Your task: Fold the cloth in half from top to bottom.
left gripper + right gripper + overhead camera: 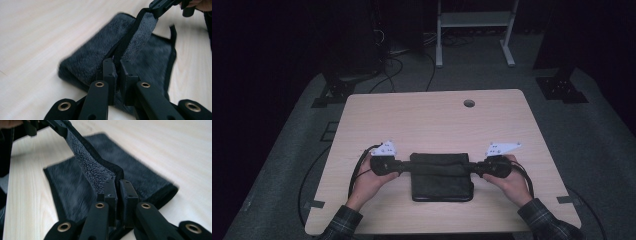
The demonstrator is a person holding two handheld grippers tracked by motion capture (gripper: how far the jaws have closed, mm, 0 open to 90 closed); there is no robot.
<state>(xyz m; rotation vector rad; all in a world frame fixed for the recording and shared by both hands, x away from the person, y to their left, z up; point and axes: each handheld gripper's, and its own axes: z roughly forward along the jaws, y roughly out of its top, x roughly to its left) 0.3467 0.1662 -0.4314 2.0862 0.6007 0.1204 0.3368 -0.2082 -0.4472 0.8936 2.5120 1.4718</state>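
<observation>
dim high view, dark surroundings, brighter close views, towel (105, 52) edges motion-blurred

Folded towel (442, 187) on the table's (432, 115) near half, left tongs (404, 167) and right tongs (473, 167) at its opposite ends

Dim room, grey floor (602, 145), white rack (474, 20)

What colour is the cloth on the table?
Dark grey cloth, black-edged; clearest in the right gripper view.
</observation>
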